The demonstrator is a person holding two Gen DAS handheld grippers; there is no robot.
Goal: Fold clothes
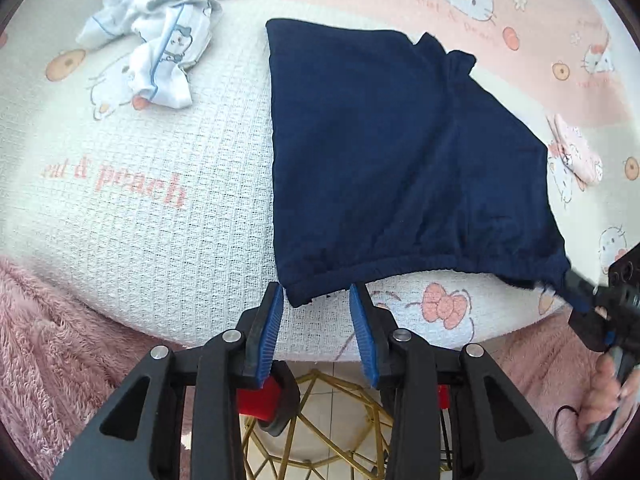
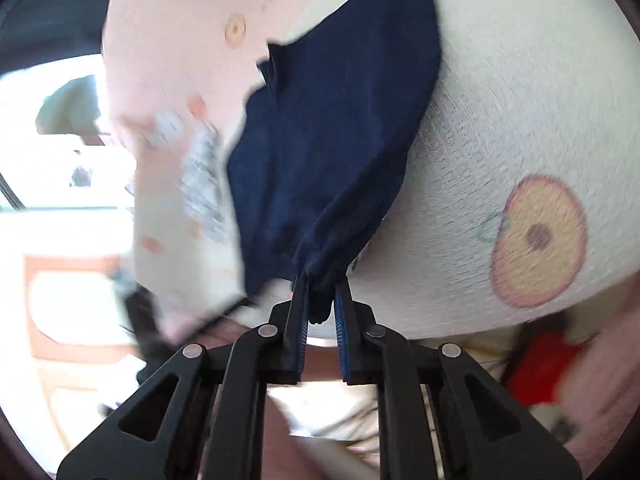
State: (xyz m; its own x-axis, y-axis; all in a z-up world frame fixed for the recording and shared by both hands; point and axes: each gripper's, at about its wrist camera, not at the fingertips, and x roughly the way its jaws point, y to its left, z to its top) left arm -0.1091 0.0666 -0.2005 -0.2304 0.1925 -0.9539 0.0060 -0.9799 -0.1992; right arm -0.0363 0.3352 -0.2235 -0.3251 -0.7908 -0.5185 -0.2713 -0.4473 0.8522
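Observation:
Navy shorts [image 1: 400, 152] with an elastic waistband lie spread on a cartoon-cat blanket [image 1: 140, 200]. My left gripper [image 1: 316, 290] points down at the near left waistband corner. Its blue pads [image 1: 274, 320] stand apart on either side of that corner and do not press it. At the right edge of the left wrist view, my right gripper [image 1: 572, 284] pinches the other waistband corner. The blurred right wrist view shows the right gripper [image 2: 322, 280] shut on bunched navy fabric, with the shorts [image 2: 328, 140] stretching away from it.
A crumpled white and pale-blue garment [image 1: 156, 40] lies at the far left. A small pink folded piece [image 1: 576, 152] rests right of the shorts. Pink fuzzy fabric [image 1: 48, 340] borders the near edge. A gold wire frame [image 1: 332, 420] shows below, and a hand [image 1: 608, 384] holds the right gripper.

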